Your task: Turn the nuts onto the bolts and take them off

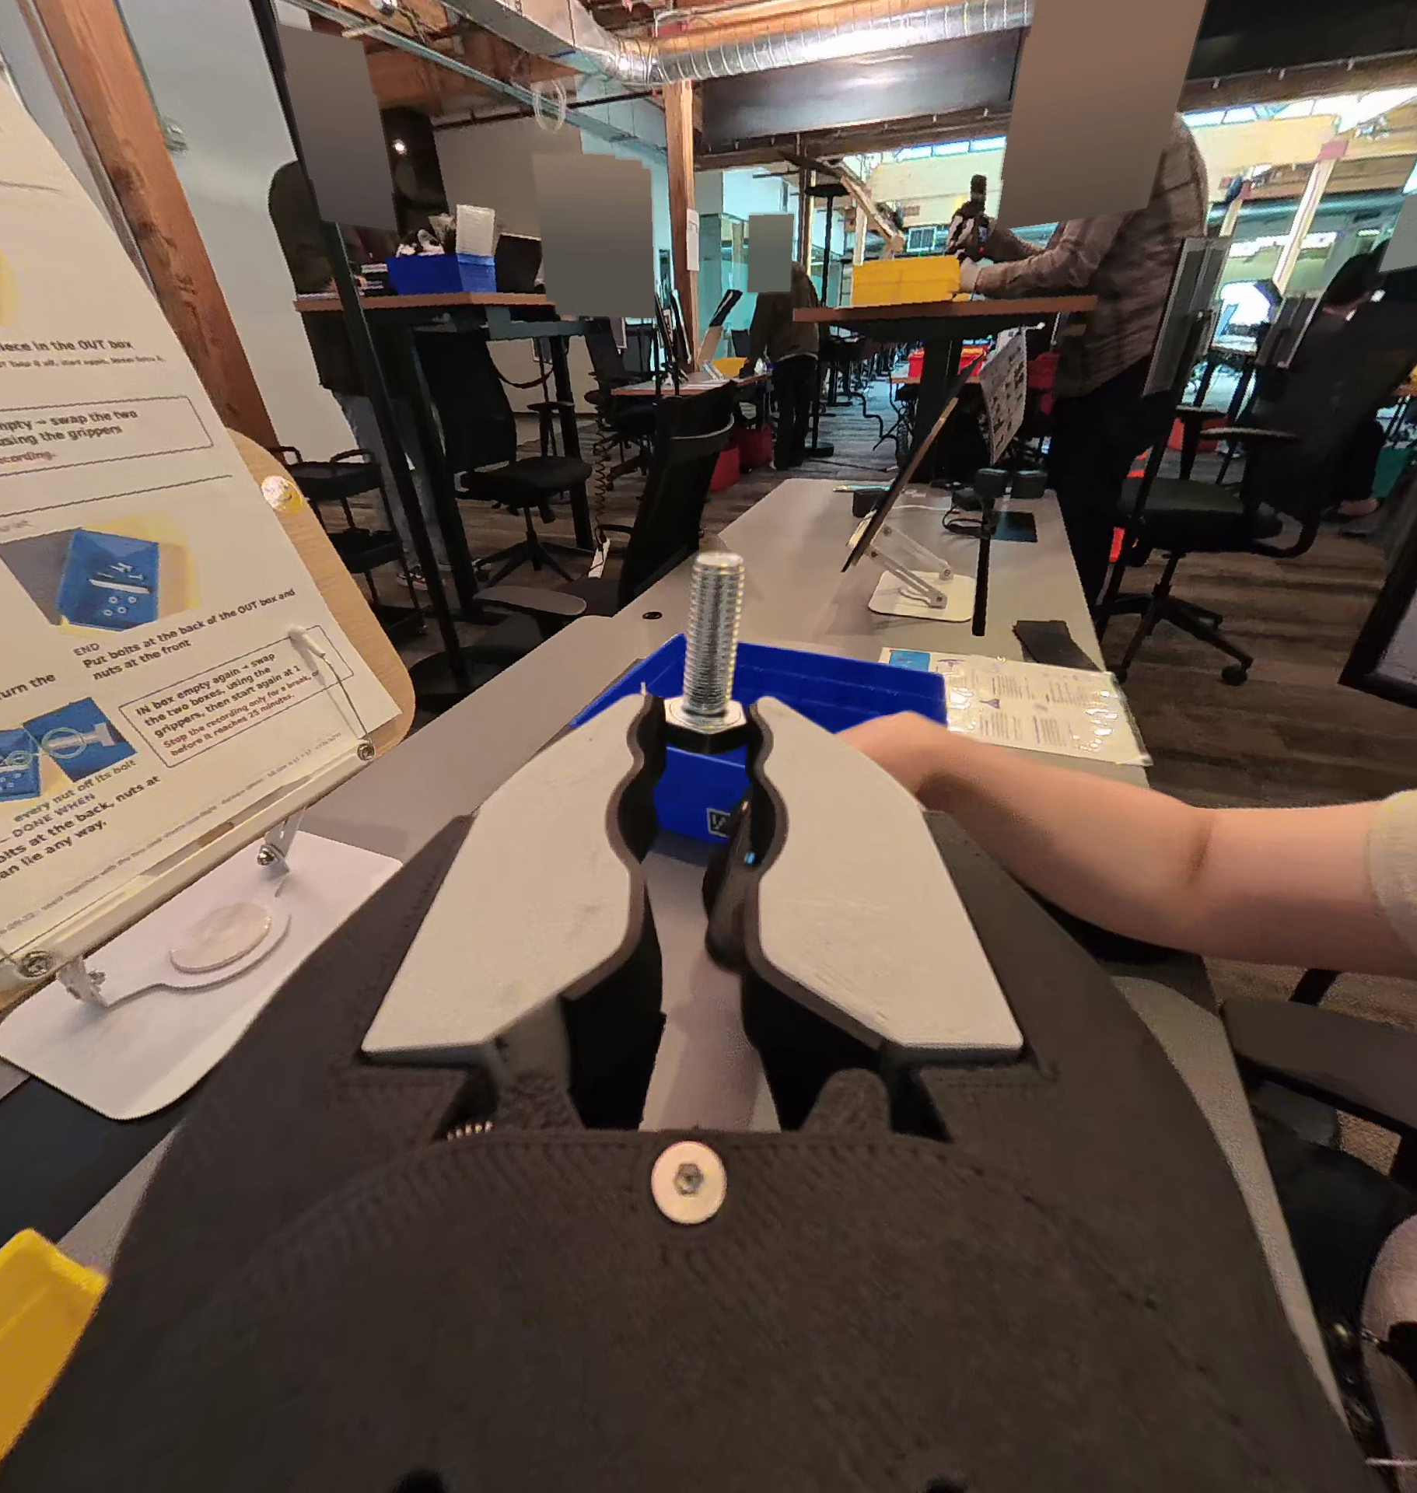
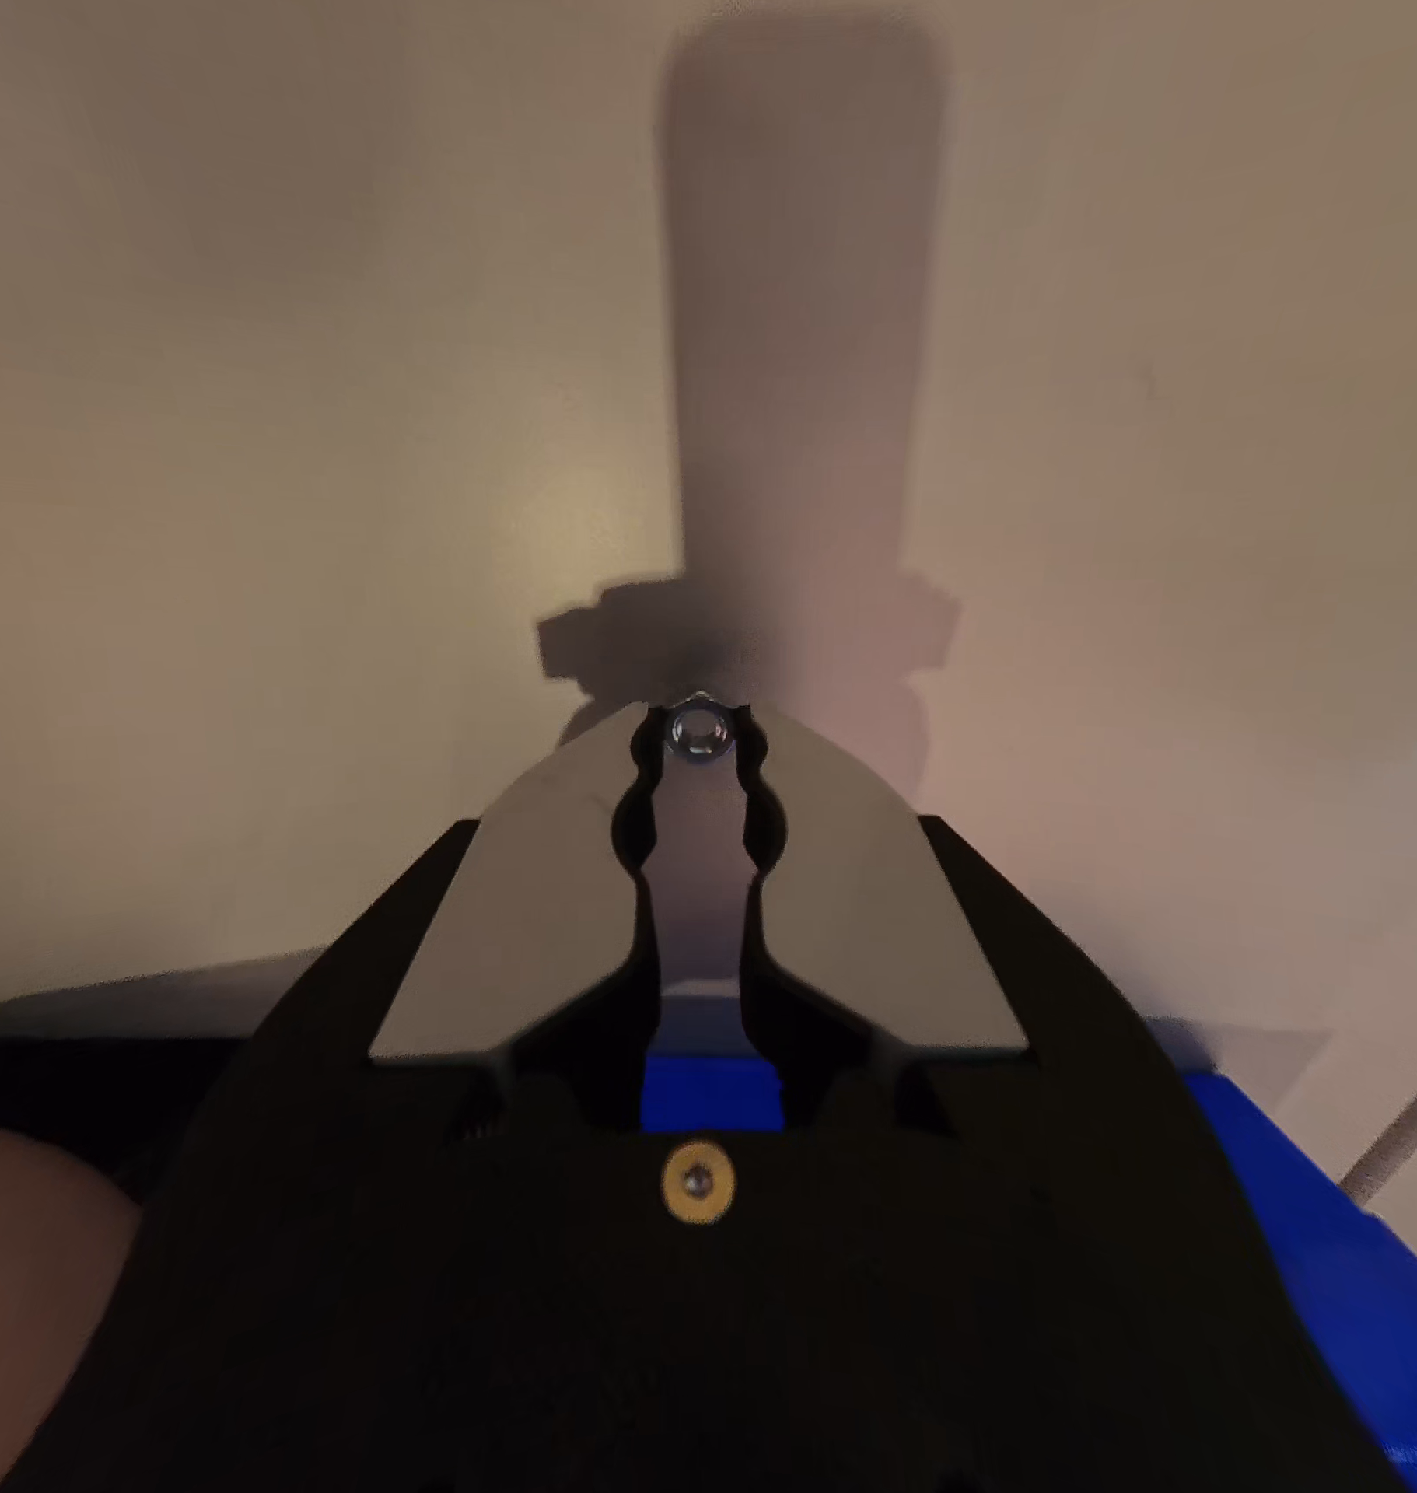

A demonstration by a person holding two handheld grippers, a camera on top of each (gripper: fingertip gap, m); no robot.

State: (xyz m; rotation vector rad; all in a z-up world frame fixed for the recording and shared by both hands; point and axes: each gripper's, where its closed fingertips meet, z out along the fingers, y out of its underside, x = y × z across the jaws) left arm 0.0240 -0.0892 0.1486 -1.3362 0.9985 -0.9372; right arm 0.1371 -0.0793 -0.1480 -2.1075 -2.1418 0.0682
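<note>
In the left wrist view my left gripper (image 1: 704, 727) is shut on the hexagonal head of a silver threaded bolt (image 1: 713, 638), which stands upright above the fingertips. A blue box (image 1: 834, 687) sits on the grey table just behind it. A bare forearm (image 1: 1093, 856) reaches in from the right towards the box. In the right wrist view my right gripper (image 2: 697, 739) is shut on a small silver nut (image 2: 695, 737) at its tips, held close over a pale surface, with the gripper's shadow above it. Part of a blue box (image 2: 1295, 1212) shows at the lower right.
An instruction sheet on a wooden stand (image 1: 148, 646) is at the left. A yellow box corner (image 1: 10, 1333) shows at the lower left. A laminated sheet (image 1: 1028, 703) and a tablet stand (image 1: 915, 565) lie farther back. Chairs, desks and people fill the room behind. The grippers' ends are close to 30 cm from one another.
</note>
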